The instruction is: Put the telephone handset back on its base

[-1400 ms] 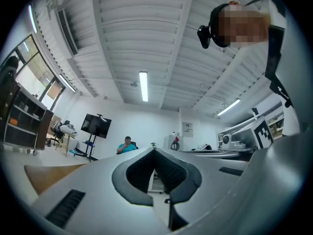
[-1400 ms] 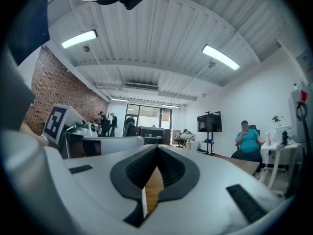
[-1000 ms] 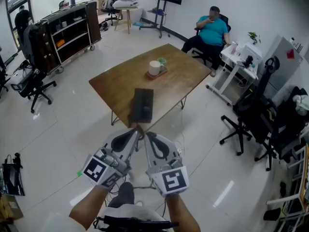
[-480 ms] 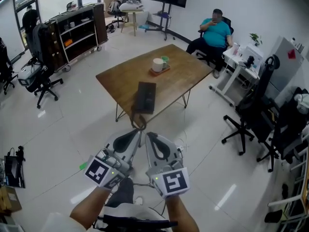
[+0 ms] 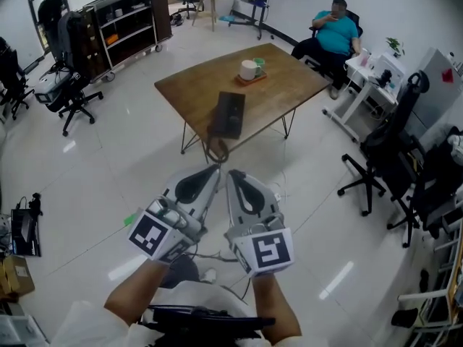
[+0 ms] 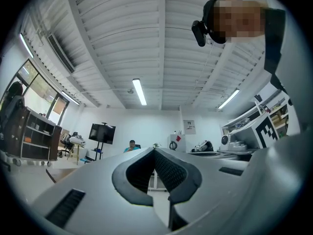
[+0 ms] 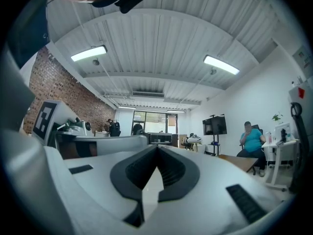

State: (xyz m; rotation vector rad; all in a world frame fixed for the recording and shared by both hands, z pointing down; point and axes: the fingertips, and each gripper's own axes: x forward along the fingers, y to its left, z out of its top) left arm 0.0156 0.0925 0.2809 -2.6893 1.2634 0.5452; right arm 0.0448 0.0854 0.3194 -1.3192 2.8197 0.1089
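Note:
A black telephone (image 5: pixel 230 114) lies near the front edge of a wooden table (image 5: pixel 282 96) in the head view. Its cord (image 5: pixel 217 149) hangs in a loop over that edge. From here I cannot tell the handset from the base. My left gripper (image 5: pixel 216 168) and right gripper (image 5: pixel 231 172) are held side by side over the floor, well short of the table, their tips pointing at the phone. Both are shut with nothing between the jaws. The left gripper (image 6: pixel 154 150) and right gripper (image 7: pixel 157 147) views show closed pads against the ceiling and room.
A white mug and a green cup (image 5: pixel 250 69) stand on a small tray at the table's far side. A person in a teal shirt (image 5: pixel 338 33) sits beyond it. Black office chairs (image 5: pixel 391 157) crowd the right; a shelf cart (image 5: pixel 123 16) and another chair (image 5: pixel 69 85) stand left.
Both grippers have risen in the head view and look larger. The table and phone have shifted up and to the right in the picture. The jaws stay shut.

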